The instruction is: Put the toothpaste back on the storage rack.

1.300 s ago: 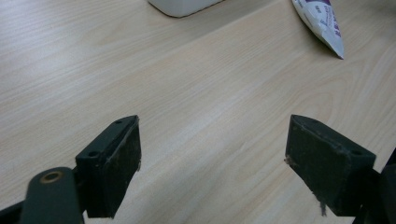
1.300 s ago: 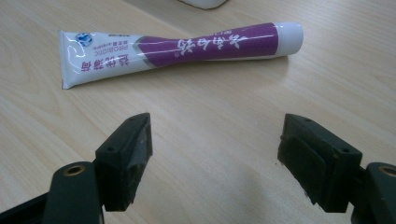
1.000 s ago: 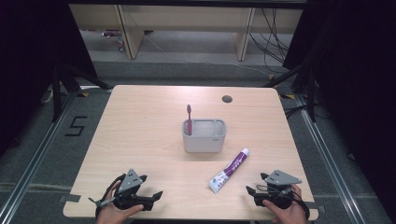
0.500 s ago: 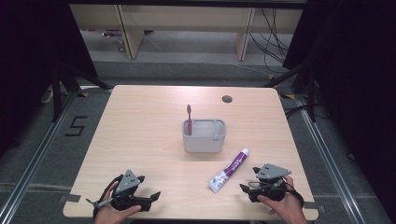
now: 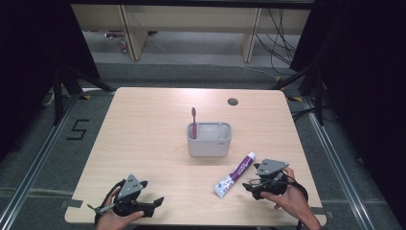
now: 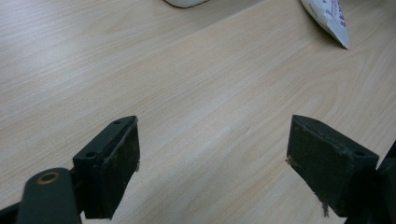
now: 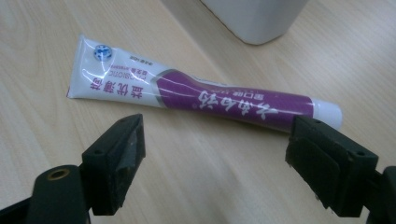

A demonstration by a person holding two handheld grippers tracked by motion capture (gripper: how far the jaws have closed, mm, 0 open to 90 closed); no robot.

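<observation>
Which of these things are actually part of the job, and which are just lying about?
In the job:
- toothpaste tube, lying ahead of the open right hand-held gripper
- white holder

Just there:
- toothpaste-free red toothbrush standing in the holder
- left hand-held gripper, open over bare table

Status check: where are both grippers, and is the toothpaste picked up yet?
Right gripper open, jaws just widening, short of the toothpaste tube. Tube flat on table, untouched. Left gripper open, nothing between. No obstruction; holder stands apart.
</observation>
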